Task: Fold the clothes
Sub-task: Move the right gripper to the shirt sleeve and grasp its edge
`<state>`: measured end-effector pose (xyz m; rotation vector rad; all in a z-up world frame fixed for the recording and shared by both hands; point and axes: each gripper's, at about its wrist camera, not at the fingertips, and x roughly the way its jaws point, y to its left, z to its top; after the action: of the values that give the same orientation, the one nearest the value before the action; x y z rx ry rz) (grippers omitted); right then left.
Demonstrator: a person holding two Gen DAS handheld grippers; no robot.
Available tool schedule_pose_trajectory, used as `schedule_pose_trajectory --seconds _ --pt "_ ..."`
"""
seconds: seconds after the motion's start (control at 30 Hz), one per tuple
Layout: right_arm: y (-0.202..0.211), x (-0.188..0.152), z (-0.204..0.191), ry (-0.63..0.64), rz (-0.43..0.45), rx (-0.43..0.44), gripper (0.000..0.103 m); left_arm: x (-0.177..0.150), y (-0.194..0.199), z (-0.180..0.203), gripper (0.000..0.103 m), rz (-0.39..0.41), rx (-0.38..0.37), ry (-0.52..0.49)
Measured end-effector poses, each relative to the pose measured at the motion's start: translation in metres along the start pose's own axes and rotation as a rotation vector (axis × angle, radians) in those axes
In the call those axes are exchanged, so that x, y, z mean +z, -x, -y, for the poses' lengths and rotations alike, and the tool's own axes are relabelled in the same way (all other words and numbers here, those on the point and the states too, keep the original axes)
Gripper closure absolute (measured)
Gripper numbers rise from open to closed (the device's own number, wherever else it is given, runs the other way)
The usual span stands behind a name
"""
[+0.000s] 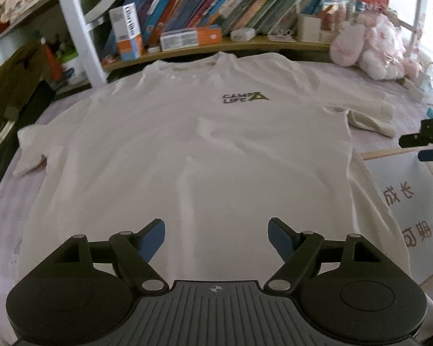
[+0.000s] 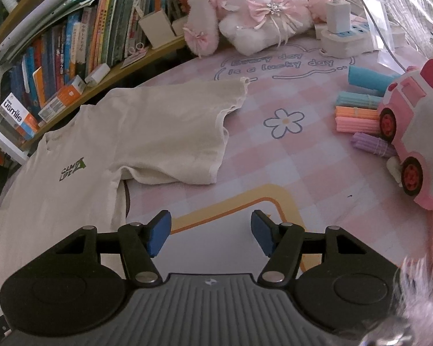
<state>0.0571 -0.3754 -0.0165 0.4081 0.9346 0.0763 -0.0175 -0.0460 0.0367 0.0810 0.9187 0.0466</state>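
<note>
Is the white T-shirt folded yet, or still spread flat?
Spread flat, unfolded. The white T-shirt lies front up with its chest logo showing and both sleeves out to the sides; the sleeve lies fully extended on the pink sheet.

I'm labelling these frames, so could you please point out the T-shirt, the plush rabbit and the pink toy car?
T-shirt [image 1: 187, 150]: left wrist view, chest.
plush rabbit [image 2: 254, 26]: right wrist view, body.
pink toy car [image 2: 418, 121]: right wrist view, side.

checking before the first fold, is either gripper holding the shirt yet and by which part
Nothing is held. The left gripper is open above the t-shirt, and the right gripper is open beside it.
</note>
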Motion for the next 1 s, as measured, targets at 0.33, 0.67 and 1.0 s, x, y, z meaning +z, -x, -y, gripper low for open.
schedule_pose_trajectory --seconds 0.33,0.67,1.0 --pt "-0.005 0.012 0.008 -0.050 -0.014 0.034 0.051 0.002 -0.004 0.005 0.022 0.006 -0.041 0.011" --pt "-0.016 0.026 0.011 -0.034 -0.023 0.018 0.054 -0.002 -0.005 0.003 0.022 -0.003 -0.031 0.053" --pt "-0.041 0.055 0.012 -0.065 -0.032 0.045 0.060 -0.009 -0.006 -0.003 0.022 -0.022 -0.003 0.090"
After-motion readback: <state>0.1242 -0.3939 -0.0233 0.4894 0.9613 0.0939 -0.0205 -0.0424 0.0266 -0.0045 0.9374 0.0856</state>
